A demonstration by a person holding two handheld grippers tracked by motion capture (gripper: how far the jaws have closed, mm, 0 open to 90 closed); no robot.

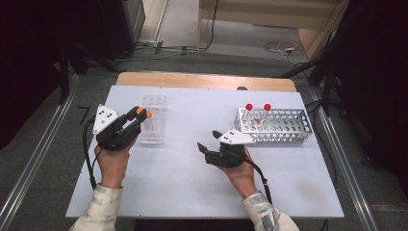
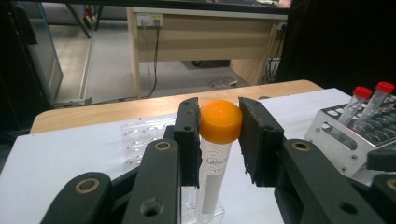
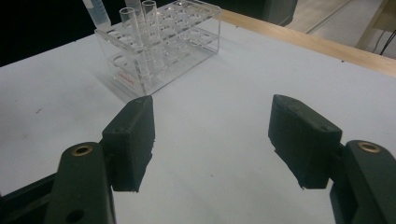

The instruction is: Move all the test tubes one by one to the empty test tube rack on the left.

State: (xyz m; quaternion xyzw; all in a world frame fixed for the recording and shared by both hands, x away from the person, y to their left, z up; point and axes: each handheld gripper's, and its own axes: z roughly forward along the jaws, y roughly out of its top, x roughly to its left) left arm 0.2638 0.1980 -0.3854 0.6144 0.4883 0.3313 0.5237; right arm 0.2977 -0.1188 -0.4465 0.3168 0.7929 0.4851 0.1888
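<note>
1. The clear rack [image 1: 154,119] stood on the counter [image 1: 192,183] at the left, the metal rack [image 1: 279,126] well apart at the right.
2. Two capped tubes [image 1: 249,111] stood in the metal rack's left end.
3. The left claw [image 1: 143,113] sat over the clear rack; the right claw [image 1: 208,139] lay between the racks.

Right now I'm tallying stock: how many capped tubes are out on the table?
3. Two red-capped tubes stand side by side at the left end of the metal rack. One orange-capped tube sits between the left gripper jaws over the clear rack.
</note>
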